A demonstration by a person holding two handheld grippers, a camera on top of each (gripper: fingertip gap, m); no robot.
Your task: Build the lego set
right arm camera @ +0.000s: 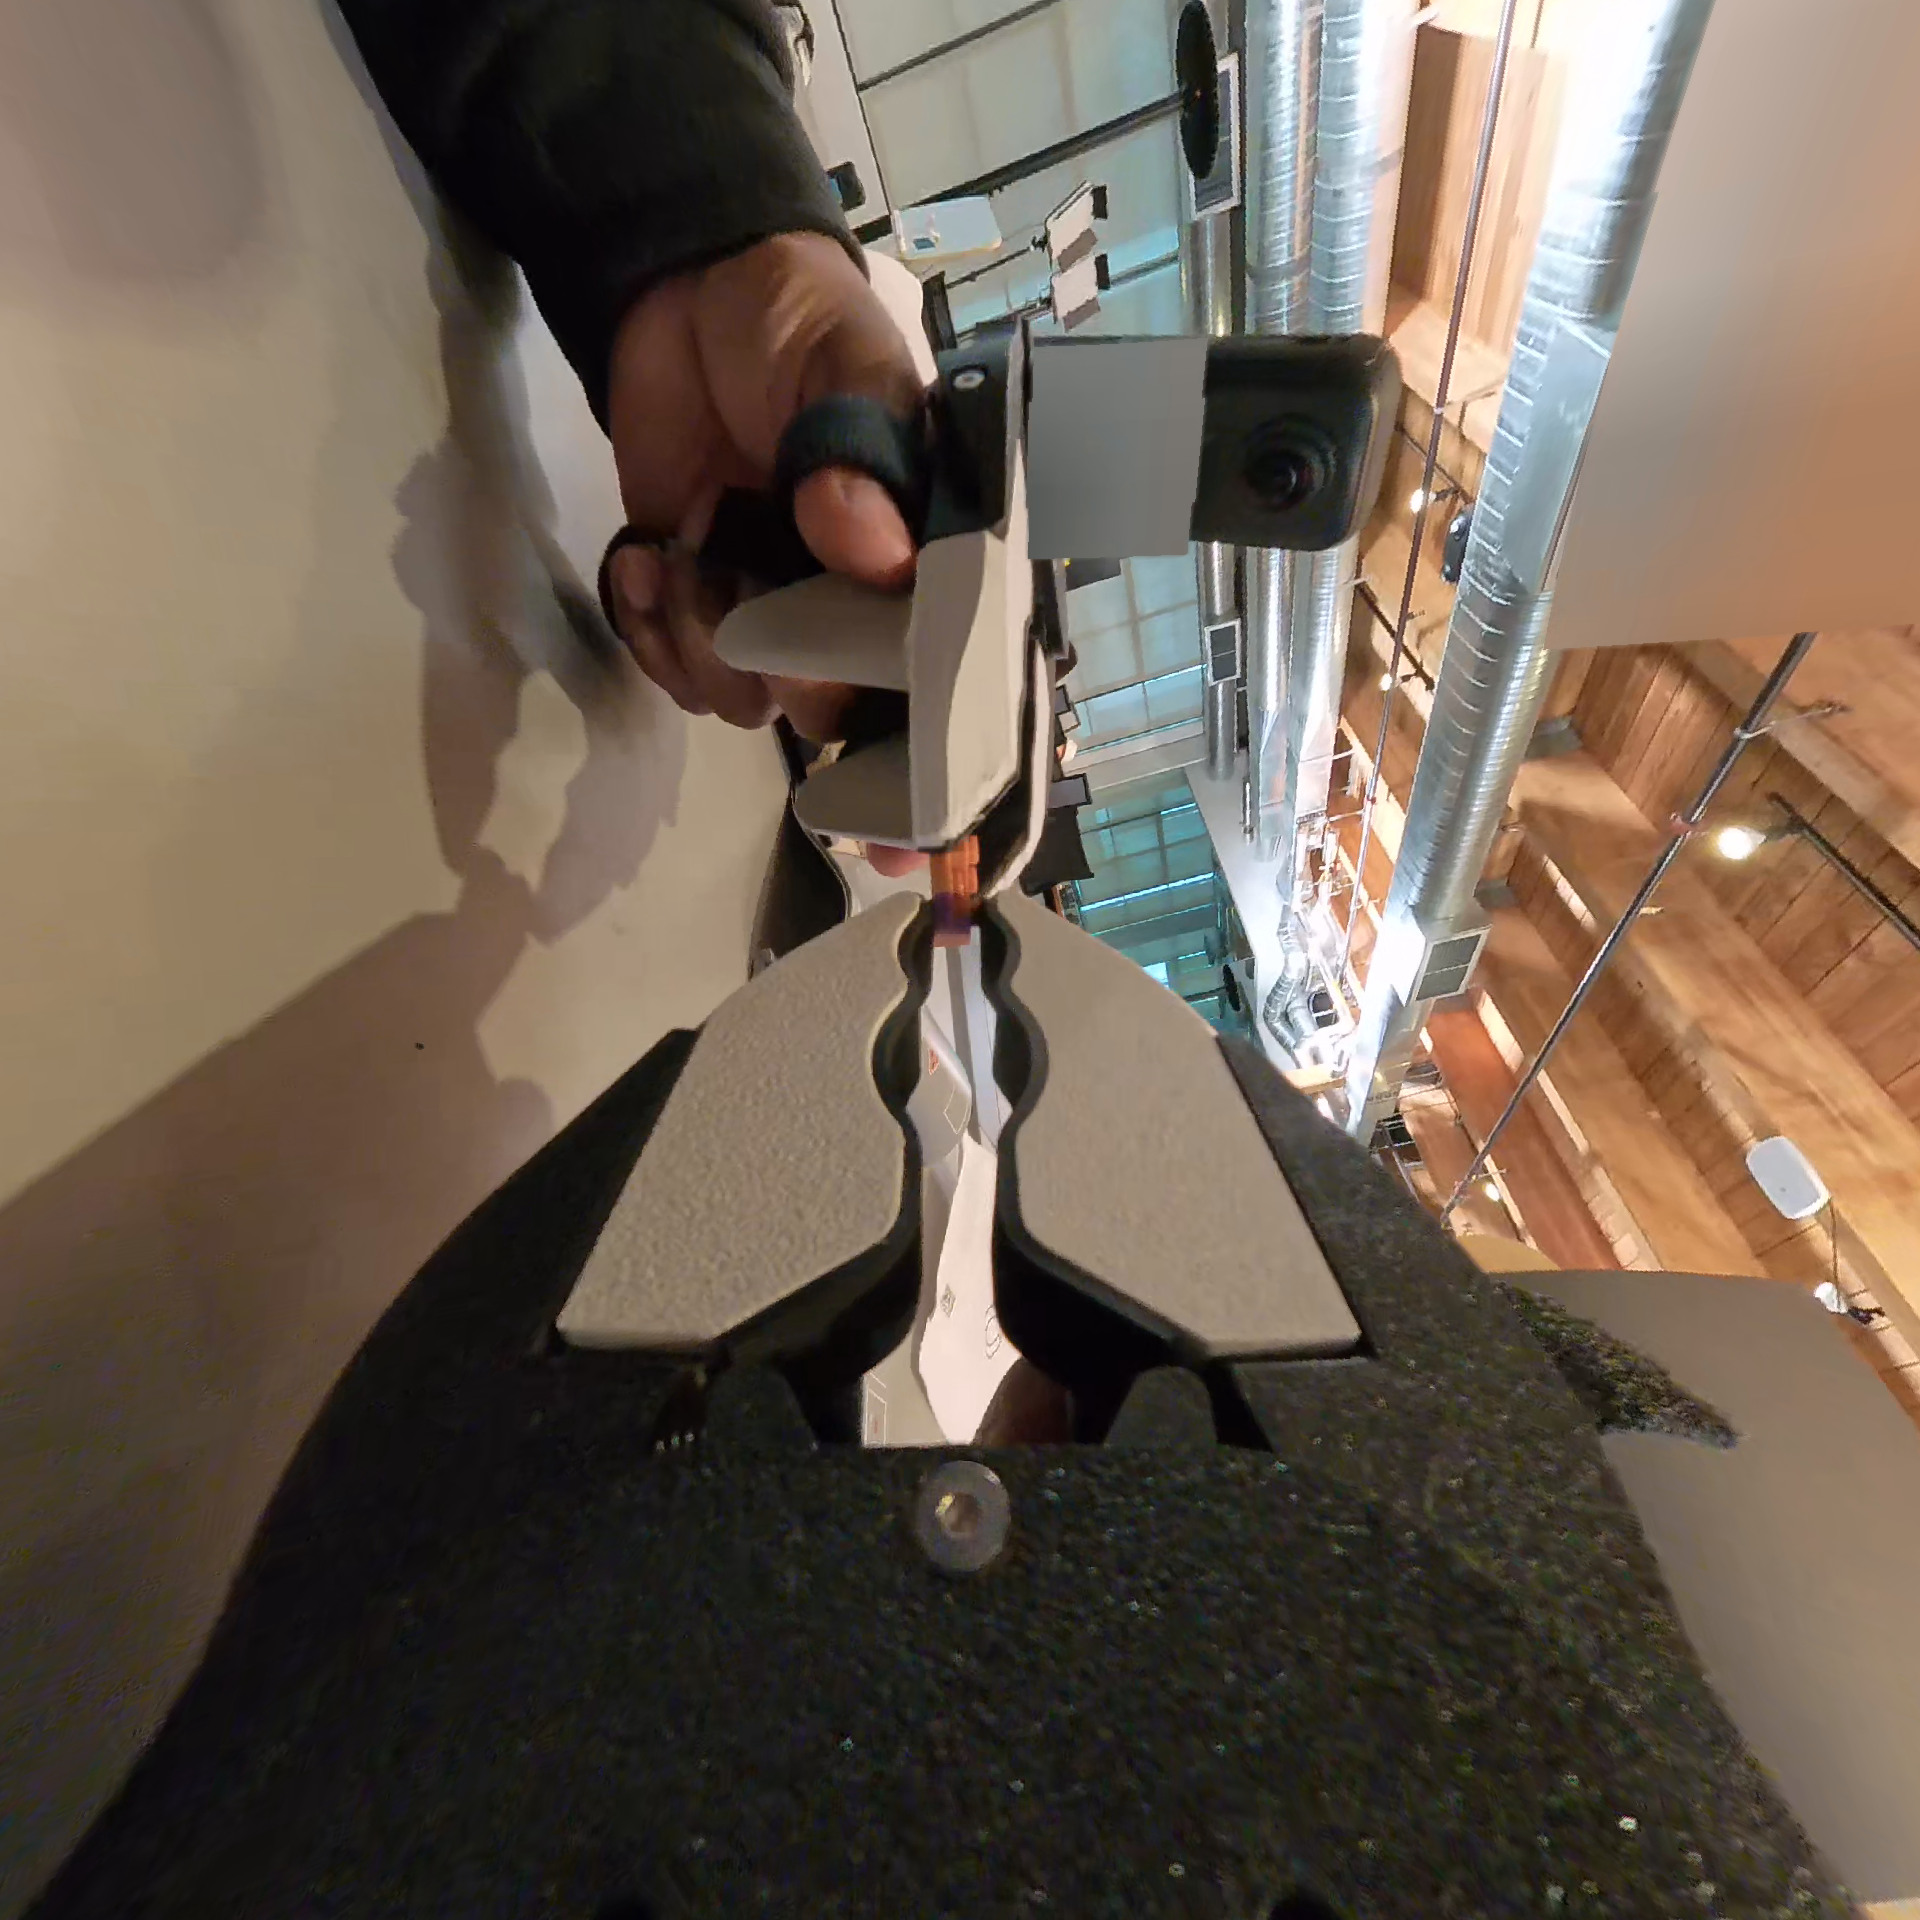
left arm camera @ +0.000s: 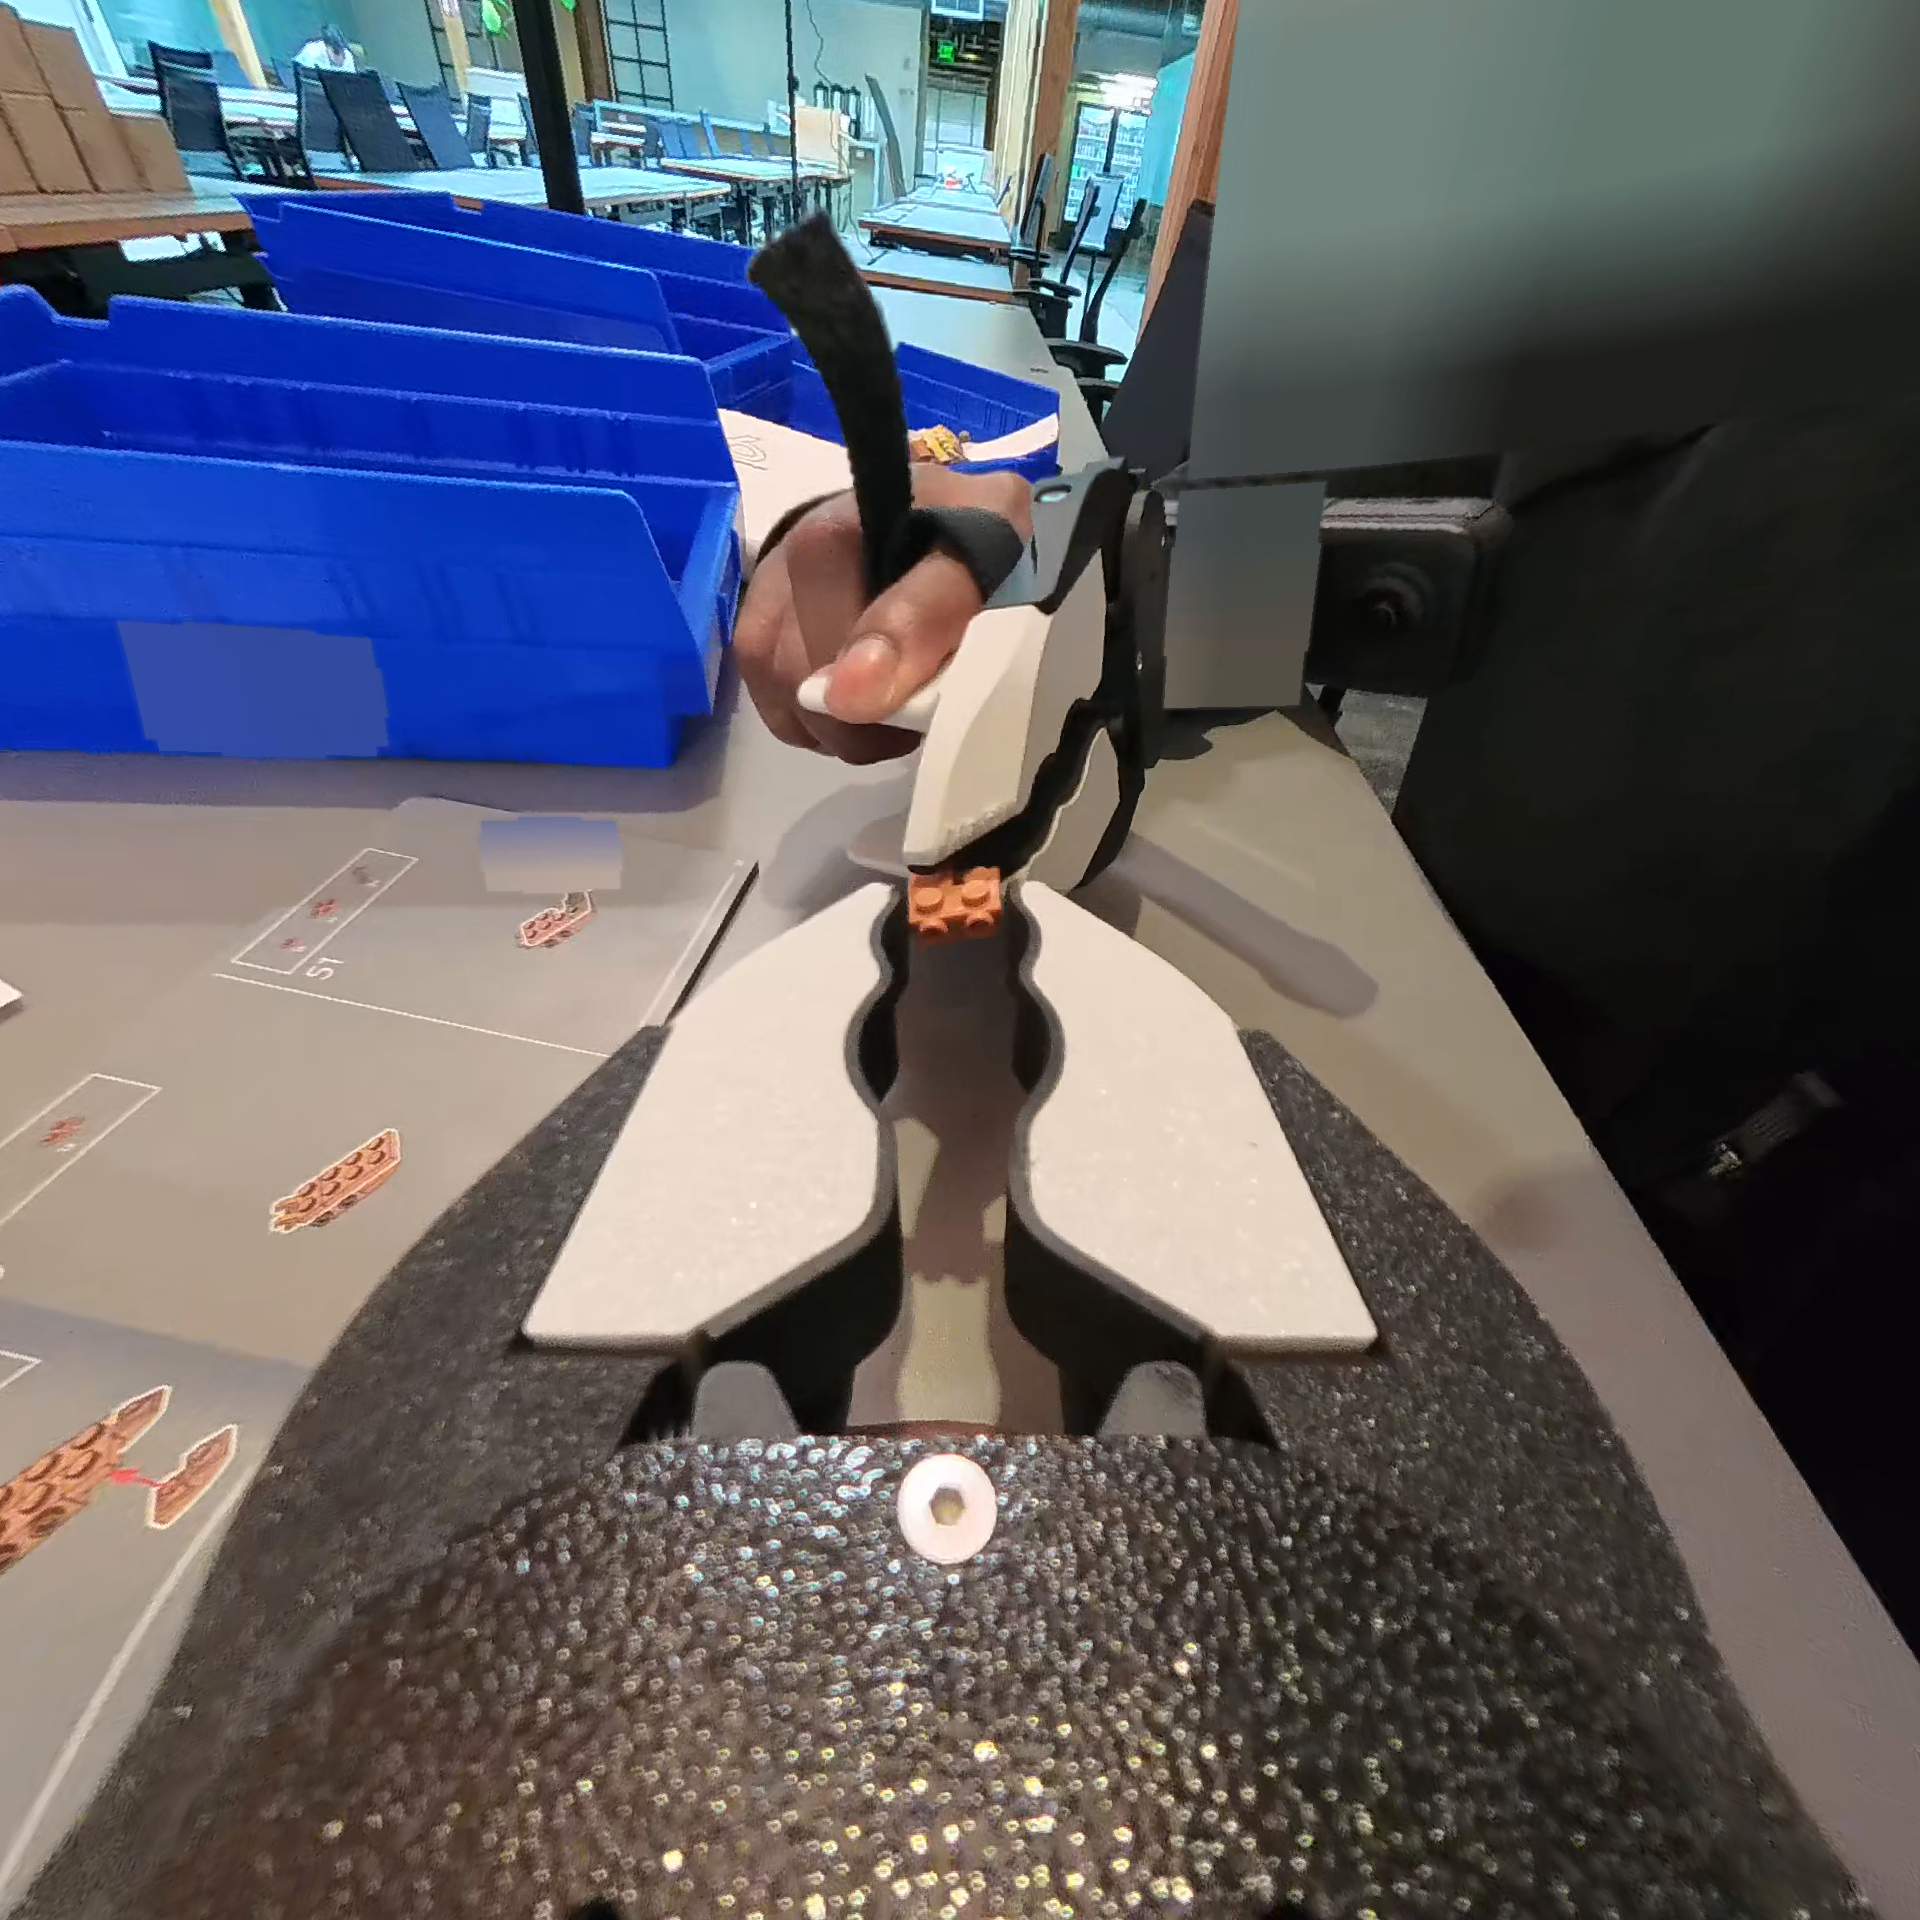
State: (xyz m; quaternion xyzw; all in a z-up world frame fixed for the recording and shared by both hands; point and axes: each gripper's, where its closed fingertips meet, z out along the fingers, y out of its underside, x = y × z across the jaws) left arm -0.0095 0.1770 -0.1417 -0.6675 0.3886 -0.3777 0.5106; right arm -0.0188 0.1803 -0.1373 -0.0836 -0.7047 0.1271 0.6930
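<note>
In the left wrist view my left gripper (left arm camera: 958, 904) has its two tips closed on the sides of a small orange two-stud brick (left arm camera: 956, 909), held just above the grey table (left arm camera: 1299, 935). My right gripper (left arm camera: 966, 857) comes down from above, and its tips meet the back of the same brick. In the right wrist view my right gripper (right arm camera: 954, 914) is shut on a small purple and orange piece (right arm camera: 948, 923). That piece joins the orange brick (right arm camera: 956, 862), which sits in the left gripper (right arm camera: 971, 847) opposite. A hand (right arm camera: 748, 416) holds that gripper.
Blue storage bins (left arm camera: 364, 540) stand at the back left. A printed building-instruction sheet (left arm camera: 312, 1039) lies on the table at the left. The table edge (left arm camera: 1507, 1039) runs along the right, with a person in dark clothing (left arm camera: 1662, 831) beside it. The right wrist view shows ceiling ducts (right arm camera: 1475, 623).
</note>
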